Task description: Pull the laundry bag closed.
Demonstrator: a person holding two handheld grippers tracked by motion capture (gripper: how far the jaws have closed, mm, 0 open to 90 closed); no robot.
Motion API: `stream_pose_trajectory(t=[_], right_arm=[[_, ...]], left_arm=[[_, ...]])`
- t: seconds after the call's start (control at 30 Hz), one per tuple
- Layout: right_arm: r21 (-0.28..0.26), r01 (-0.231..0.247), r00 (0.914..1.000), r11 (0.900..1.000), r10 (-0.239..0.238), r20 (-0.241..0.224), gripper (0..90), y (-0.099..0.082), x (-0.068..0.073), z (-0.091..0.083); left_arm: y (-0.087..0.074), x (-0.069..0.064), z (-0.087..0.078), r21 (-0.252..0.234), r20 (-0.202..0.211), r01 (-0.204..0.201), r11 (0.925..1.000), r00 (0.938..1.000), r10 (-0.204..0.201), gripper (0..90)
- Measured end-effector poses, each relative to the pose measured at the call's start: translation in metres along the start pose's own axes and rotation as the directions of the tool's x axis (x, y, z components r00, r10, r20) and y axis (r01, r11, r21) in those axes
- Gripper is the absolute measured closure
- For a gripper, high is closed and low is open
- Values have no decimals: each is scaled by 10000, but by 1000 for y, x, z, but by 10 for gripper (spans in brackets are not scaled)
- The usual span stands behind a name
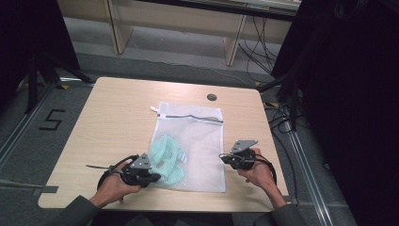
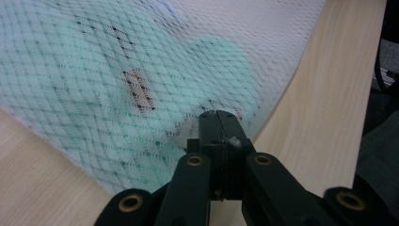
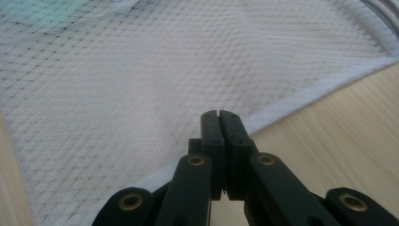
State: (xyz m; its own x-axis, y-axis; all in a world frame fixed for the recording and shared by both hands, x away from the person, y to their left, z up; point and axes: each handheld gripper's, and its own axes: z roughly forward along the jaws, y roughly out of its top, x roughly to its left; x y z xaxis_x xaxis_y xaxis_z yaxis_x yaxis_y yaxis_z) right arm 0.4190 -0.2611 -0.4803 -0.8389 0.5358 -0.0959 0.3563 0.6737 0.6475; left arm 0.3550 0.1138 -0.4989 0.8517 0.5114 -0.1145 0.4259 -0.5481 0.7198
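A white mesh laundry bag point(image 1: 193, 146) lies flat on a light wooden tabletop point(image 1: 113, 122), nearer the person's edge than the far edge, its zipped opening point(image 1: 197, 117) pointing toward the far edge. Inside it, bunched against the bag's near left corner, sits a pale green garment point(image 1: 167, 160).

The left gripper point(image 1: 155, 178) is at that near left corner. In the left gripper view its jaws are pressed together with mesh pinched between them, the green garment just behind; whether they have caught the garment as well as the mesh cannot be told. The right gripper point(image 1: 225, 159) is at the bag's right edge. In the right gripper view its jaws are clenched right at the white hem point(image 3: 301, 99), apparently nipping the border.

Judged from this, the risk is an uneven hold. The right grip sits on very little fabric and could slip off the hem if the bag is lifted or stretched. On the left, thin mesh could tear or drag the garment along. With one side lost, the bag would swing and the garment would shift.
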Motion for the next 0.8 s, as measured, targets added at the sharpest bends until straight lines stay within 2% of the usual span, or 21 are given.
stream_pose_trajectory(t=[0.07,0.1,0.2,0.23,0.3,0.33,0.37,0.43,0.5,0.53,0.57,0.6,0.63,0.7,0.8], right_arm=[[173,166,9998,9997,-163,-152,900,4,2,7],[327,67,9995,9994,-58,-297,900,5,4,9],[613,399,9986,9973,-377,-372,900,6,4,16],[724,378,9985,9967,-348,-415,900,6,5,18],[891,564,9973,9944,-520,-512,900,6,7,21],[1001,710,9964,9924,-659,-530,900,5,8,22],[1035,572,9968,9930,-510,-617,900,5,11,22],[1077,659,9961,9920,-590,-662,900,5,13,22],[1032,893,9947,9906,-836,-591,900,6,14,22],[1062,801,9952,9911,-734,-649,900,6,16,22],[1044,902,9941,9904,-832,-700,900,6,17,22],[1094,818,9941,9906,-733,-794,900,7,20,22],[1073,939,9928,9898,-851,-842,900,7,23,22],[1099,1104,9904,9878,-1002,-948,900,9,27,21],[1141,1192,9877,9863,-1061,-1148,900,10,35,21]], left_arm=[[0,1,3,48,-52,-8,10000,10000,8,895],[0,4,2,271,-77,-322,9991,9994,324,895],[-1,4,3,327,-138,-129,9994,9998,134,895],[-1,5,3,292,-150,-100,9995,9998,105,895],[-2,6,3,164,-32,131,9998,9999,-131,895],[-2,8,1,318,-188,-145,9994,9997,151,895],[-3,8,2,294,-188,59,9996,9998,-53,895],[-4,12,0,447,-244,-71,9990,9997,82,895],[-5,15,-1,451,-349,23,9990,9994,-7,896],[-5,17,-2,489,-426,16,9988,9991,5,895],[-6,21,-3,530,-492,-13,9986,9988,40,895],[-7,23,-3,397,-540,239,9989,9983,-217,895],[-7,27,-4,453,-682,219,9987,9975,-188,895],[-8,33,-5,389,-677,408,9984,9970,-381,896],[-9,42,-7,363,-881,586,9976,9946,-552,896]])
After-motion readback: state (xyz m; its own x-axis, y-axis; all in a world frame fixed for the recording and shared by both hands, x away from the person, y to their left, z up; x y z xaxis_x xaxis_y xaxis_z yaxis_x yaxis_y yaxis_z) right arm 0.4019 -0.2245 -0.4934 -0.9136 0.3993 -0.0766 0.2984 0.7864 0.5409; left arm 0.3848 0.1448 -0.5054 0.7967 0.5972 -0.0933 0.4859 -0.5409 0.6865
